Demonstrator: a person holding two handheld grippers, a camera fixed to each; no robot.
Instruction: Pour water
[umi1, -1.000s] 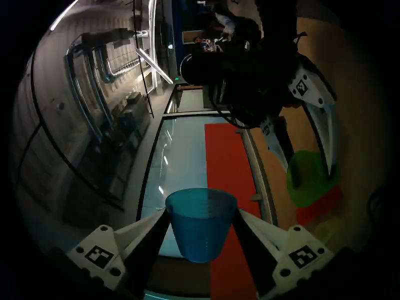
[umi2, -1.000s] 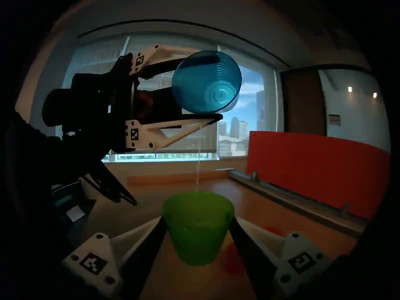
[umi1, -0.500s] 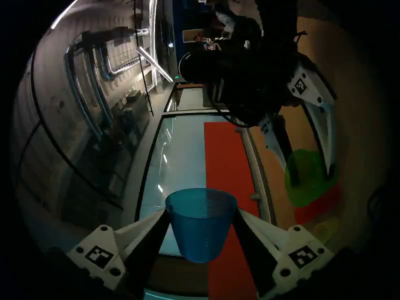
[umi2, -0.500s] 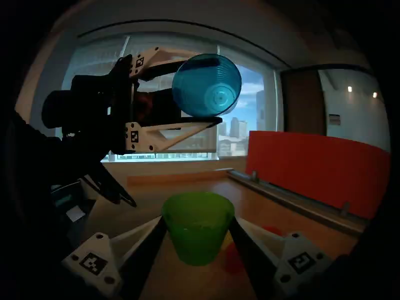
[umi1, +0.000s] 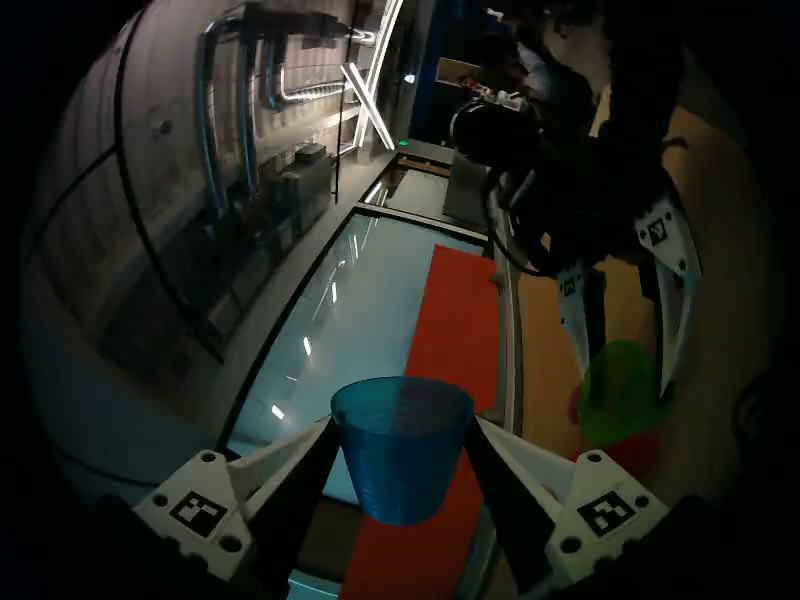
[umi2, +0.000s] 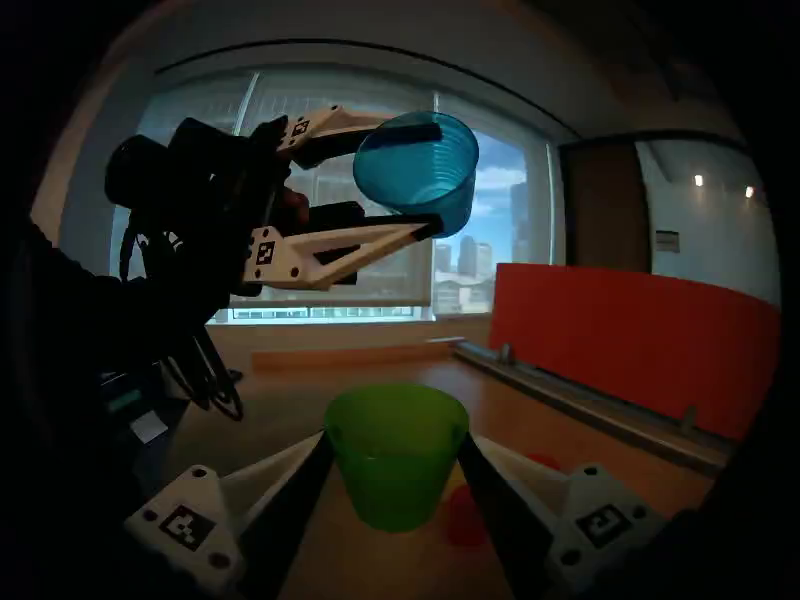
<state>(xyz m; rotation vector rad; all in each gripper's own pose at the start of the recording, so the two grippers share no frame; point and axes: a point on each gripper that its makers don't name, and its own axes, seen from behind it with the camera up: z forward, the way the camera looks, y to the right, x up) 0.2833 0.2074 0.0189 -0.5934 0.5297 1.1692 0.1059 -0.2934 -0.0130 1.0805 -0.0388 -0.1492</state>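
**A:** Tipped back since a second ago, has it, the blue cup (umi2: 417, 184)?

**B:** Yes. It lay almost on its side then, with a thin stream falling into the green cup (umi2: 396, 455). Now it is less steeply tipped and the stream has stopped.

**A:** Where is it relative to the green cup?

**B:** In the right gripper view it hangs above the green cup, clear of it, against the bright window (umi2: 500, 230). It has barely shifted sideways.

**A:** And the left gripper (umi1: 402, 425)?

**B:** Clamped on the blue cup. In the left gripper view both white fingers press its sides just under the rim. From the right gripper view you see the fingers one above and one below the cup, with a dark-sleeved arm behind.

**A:** The right gripper (umi2: 396, 440)?

**B:** It is closed on the green cup, one finger against each side. That cup stands upright, as it did before, over the wooden table (umi2: 300, 400).

**A:** Is there water in it?

**B:** I cannot tell how much, because the plastic is too murky.

**A:** Anything else near the green cup?

**B:** A small red thing (umi2: 462, 515) lies on the table just beside and beyond its base. A red partition (umi2: 640, 330) stands farther off on the same side.
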